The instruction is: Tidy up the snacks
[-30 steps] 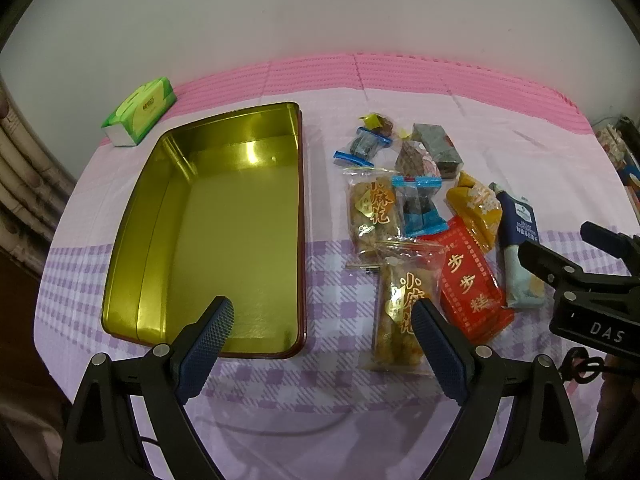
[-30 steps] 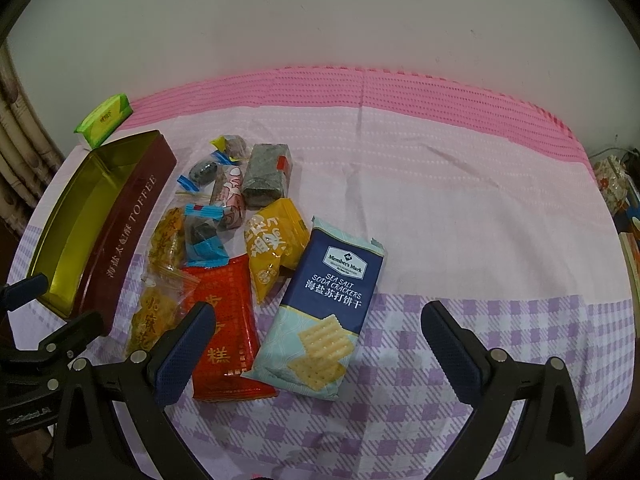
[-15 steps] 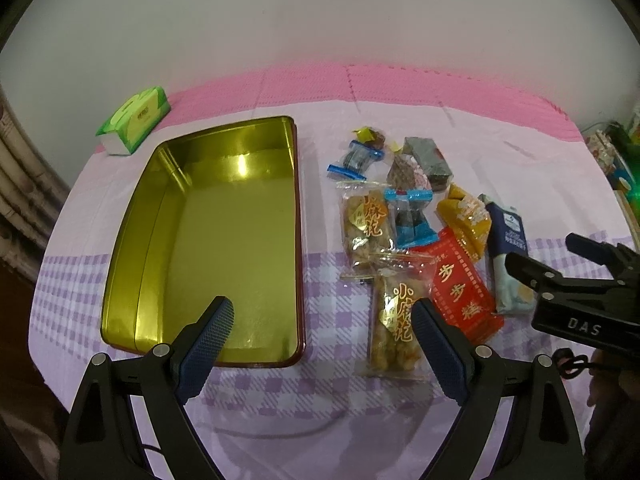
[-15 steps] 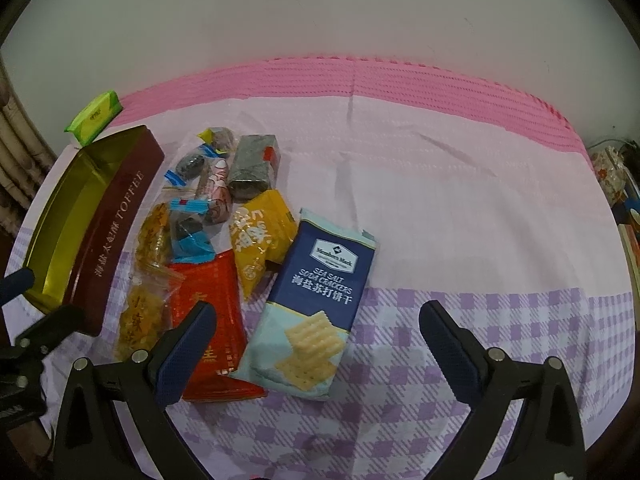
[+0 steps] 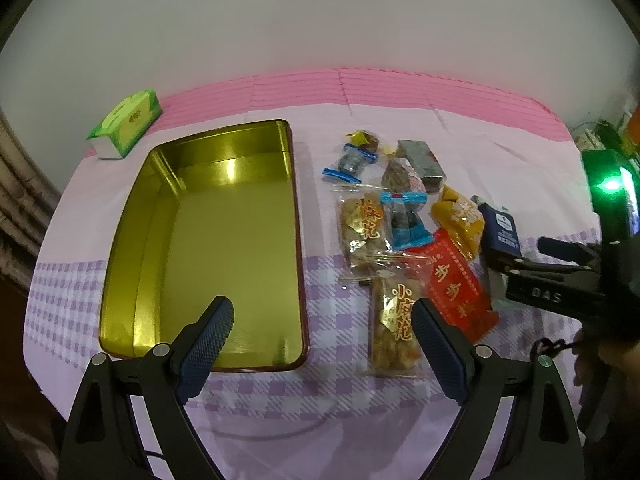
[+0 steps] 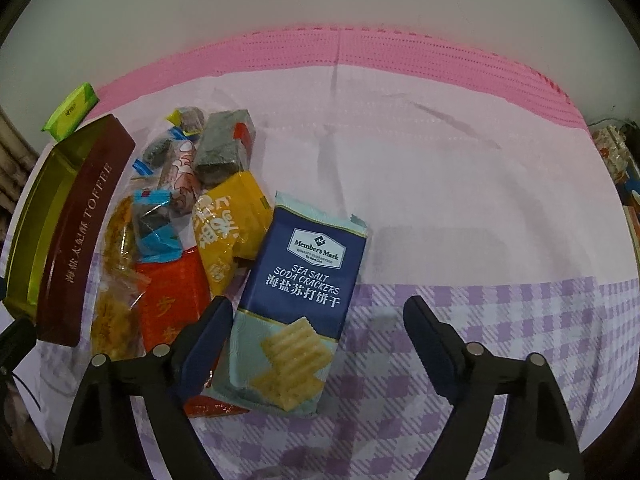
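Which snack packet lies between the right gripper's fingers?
The blue soda cracker pack, farthest from the tin. It lies between the closing jaws of the right gripper, pads not yet touching; the others lie left.

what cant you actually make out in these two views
- Red packet: right wrist view, its lower part sits under the cracker pack and behind one finger of the right tongs, whose jaws are closing with the pack between them.
- Cracker pack in the left wrist view: lower half hidden by the right tongs.
- Small dark candies: too small to identify.
- Tin floor, near end: behind a left tongs finger.
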`<state>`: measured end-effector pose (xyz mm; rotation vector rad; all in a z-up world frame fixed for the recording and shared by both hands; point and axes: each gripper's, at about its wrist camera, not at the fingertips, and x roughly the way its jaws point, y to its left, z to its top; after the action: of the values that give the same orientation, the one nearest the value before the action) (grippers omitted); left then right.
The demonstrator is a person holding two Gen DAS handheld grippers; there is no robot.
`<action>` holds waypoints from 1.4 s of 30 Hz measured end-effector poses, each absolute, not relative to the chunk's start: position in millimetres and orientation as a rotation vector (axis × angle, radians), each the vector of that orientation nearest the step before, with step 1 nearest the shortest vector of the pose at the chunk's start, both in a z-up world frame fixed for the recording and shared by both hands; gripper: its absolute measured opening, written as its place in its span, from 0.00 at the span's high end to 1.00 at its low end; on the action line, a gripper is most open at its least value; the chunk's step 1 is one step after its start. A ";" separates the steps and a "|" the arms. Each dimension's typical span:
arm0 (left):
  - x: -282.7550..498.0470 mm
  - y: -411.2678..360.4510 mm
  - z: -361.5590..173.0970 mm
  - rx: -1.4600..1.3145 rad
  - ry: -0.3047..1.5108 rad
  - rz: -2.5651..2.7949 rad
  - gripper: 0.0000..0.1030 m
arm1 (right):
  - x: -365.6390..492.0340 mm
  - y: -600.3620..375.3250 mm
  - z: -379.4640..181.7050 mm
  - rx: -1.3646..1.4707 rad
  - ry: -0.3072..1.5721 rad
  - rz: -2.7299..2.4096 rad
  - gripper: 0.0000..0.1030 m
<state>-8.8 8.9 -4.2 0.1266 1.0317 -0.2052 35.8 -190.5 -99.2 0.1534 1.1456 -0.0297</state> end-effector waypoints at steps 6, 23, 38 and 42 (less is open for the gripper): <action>-10.9 4.7 -4.8 0.146 1.031 -0.228 0.12 | 38.7 -190.3 -109.2 0.157 1.170 -0.023 0.33; -16.7 -28.5 -16.1 0.216 1.088 -0.335 0.15 | 21.4 -214.0 -110.4 0.115 1.170 -0.045 0.54; 6.6 -42.0 -44.4 0.168 1.228 -0.315 0.42 | 16.1 -242.1 -113.5 0.177 1.156 -0.095 0.54; 12.1 -45.2 -50.6 0.167 1.245 -0.303 0.42 | 15.3 -242.7 -112.9 0.180 1.154 -0.091 0.54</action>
<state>12.1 -45.2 -50.6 0.1667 1.2452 -0.3032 15.3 -242.7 -112.9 0.1804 1.1537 -0.0911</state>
